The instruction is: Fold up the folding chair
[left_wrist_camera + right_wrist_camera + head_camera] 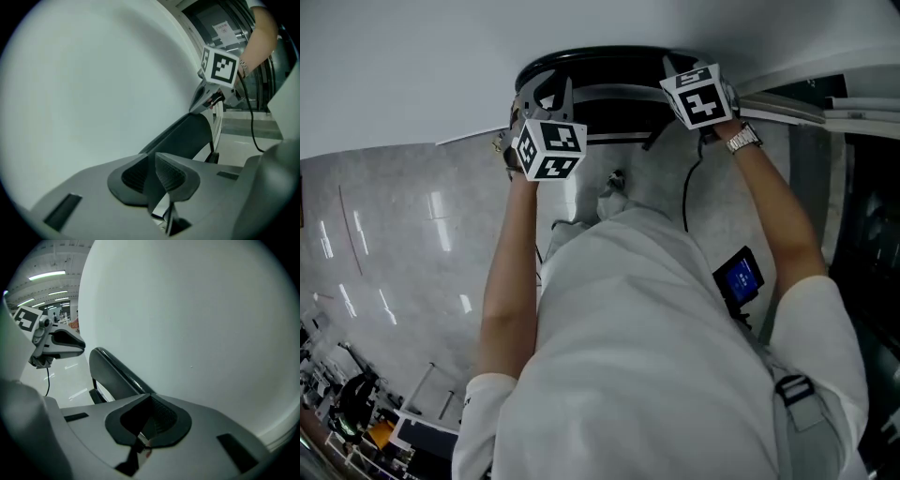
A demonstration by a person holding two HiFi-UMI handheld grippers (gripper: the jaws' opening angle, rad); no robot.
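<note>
A black folding chair with a curved plastic backrest (609,120) is stood on the floor, close against a plain white wall (441,66). Only the top of its back is seen past the person's white shirt; the seat and legs are hidden.

The left gripper (151,173) is set at one end of the backrest (187,133). Its fingers are drawn narrow, with the backrest's edge nipped between them. The right gripper (149,416) is placed at the other end. Its fingers are brought fully together, and nothing can be made out between them. That side is judged to be propped or hooked rather than held.

For a clean fold, the back would best be drawn away from the wall first, so that room is left for the frame to swing. Both ends should be kept level, so that the hinges are not racked. Since only the left side is truly pinched, a firmer hold on the right would be wise before any lift is tried. The thin edge could otherwise slip.

No desk is involved. A pale grey, glossy floor (394,234) is seen, streaked with reflected ceiling lights. Dark door frames are seen to the right, and cluttered equipment lies far off at the lower left.
</note>
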